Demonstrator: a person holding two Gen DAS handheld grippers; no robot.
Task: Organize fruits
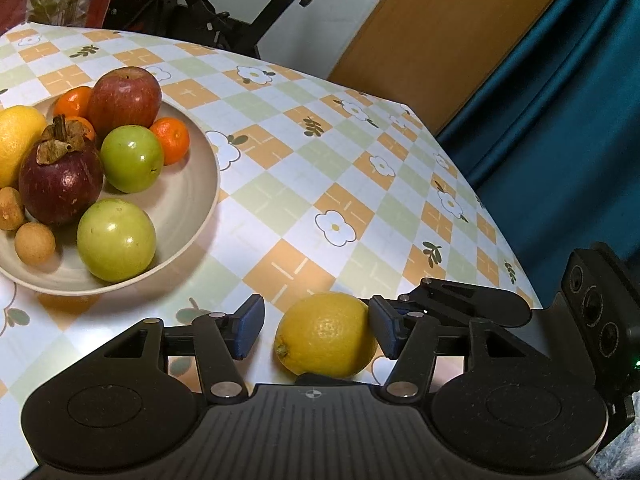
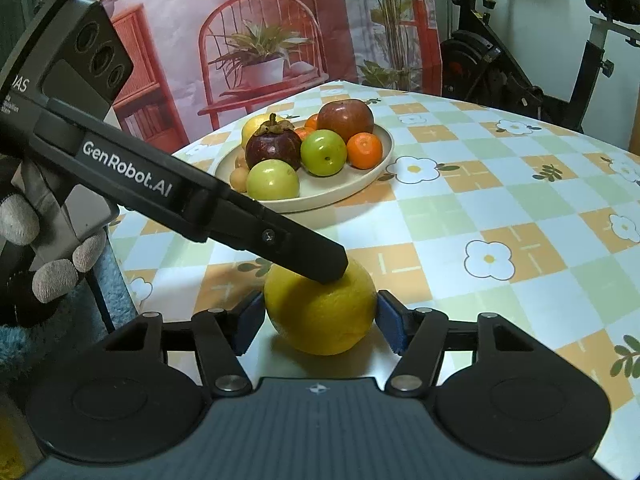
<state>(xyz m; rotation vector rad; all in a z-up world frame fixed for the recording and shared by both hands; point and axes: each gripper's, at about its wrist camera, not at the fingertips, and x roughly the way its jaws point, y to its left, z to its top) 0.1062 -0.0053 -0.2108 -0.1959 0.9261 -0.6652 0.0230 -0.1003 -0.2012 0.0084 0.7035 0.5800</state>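
Right wrist: lemon [image 2: 320,312] between right gripper [image 2: 320,320] pads.

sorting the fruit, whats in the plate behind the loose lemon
The plate holds a red apple, a mangosteen, two green fruits, tangerines, a second lemon and small brown fruits. Anything behind the pile is hidden.

surface [image 1: 360,184]: checked cloth with a flower print
on it: plate [image 1: 192,200] of fruit; lemon [image 1: 326,336] near the front edge

Left gripper [image 1: 316,330] jaws stand apart, right gripper [image 2: 320,322] jaws clamped, both angled downward.
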